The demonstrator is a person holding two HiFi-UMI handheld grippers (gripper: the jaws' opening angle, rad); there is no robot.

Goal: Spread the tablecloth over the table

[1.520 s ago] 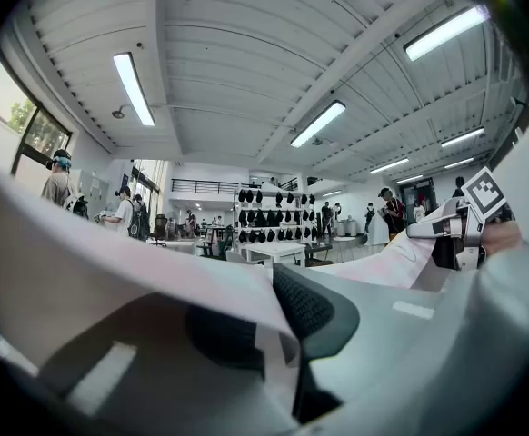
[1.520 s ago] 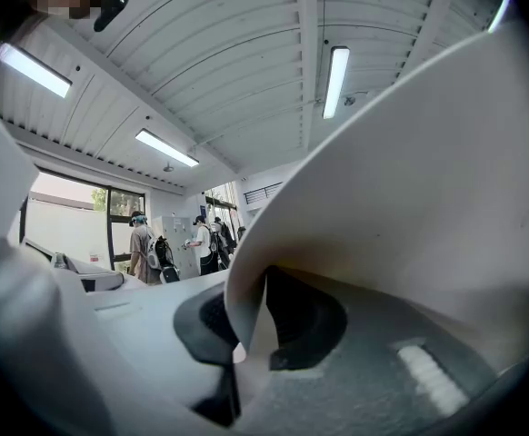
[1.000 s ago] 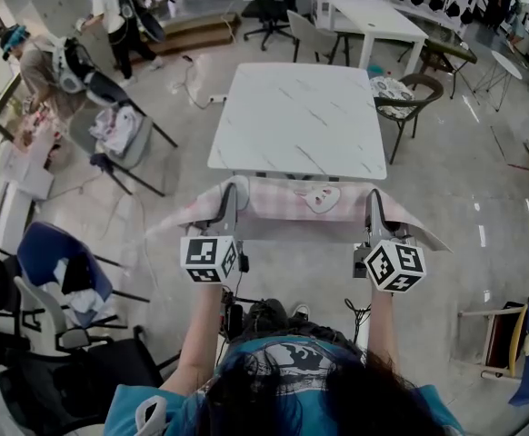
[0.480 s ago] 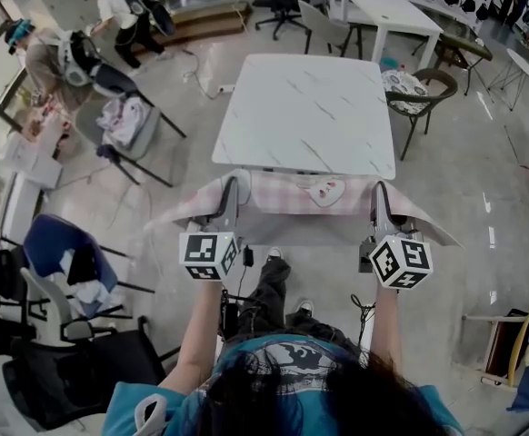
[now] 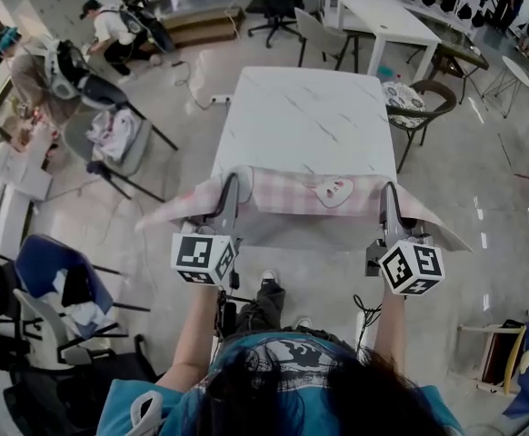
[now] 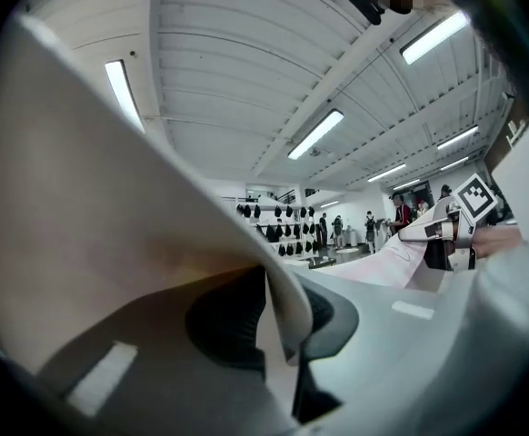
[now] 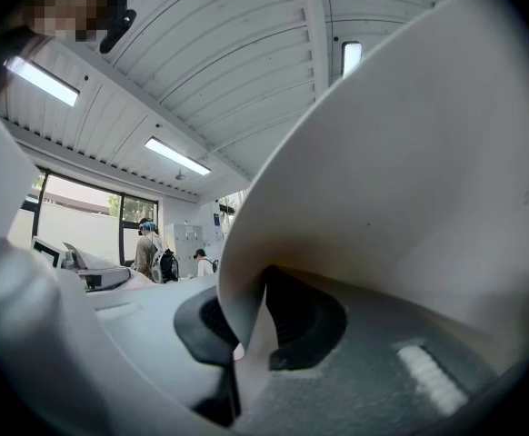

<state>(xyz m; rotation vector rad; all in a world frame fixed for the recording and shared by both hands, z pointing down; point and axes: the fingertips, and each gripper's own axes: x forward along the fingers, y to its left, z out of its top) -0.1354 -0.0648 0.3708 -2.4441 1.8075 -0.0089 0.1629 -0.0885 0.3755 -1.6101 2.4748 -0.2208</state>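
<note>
A pink checked tablecloth (image 5: 292, 193) with a cartoon print hangs stretched between my two grippers at the near edge of the white marble table (image 5: 305, 121). My left gripper (image 5: 231, 182) is shut on the cloth's left part, and a corner droops past it to the left. My right gripper (image 5: 389, 189) is shut on the right part, with a corner trailing off to the right. In the left gripper view the cloth (image 6: 110, 198) folds in between the pads of the left gripper (image 6: 278, 312). In the right gripper view the cloth (image 7: 410, 180) is pinched the same way in the right gripper (image 7: 246, 334).
A brown chair (image 5: 414, 103) stands at the table's right side. A grey chair with clothes (image 5: 110, 134) and a blue chair (image 5: 51, 262) are on the left. Two people (image 5: 42, 62) work at the far left. Another white table (image 5: 378, 12) stands behind.
Both grippers have carried the stretched cloth forward and a little up, closer to the table's near edge. Both grips look unchanged.
</note>
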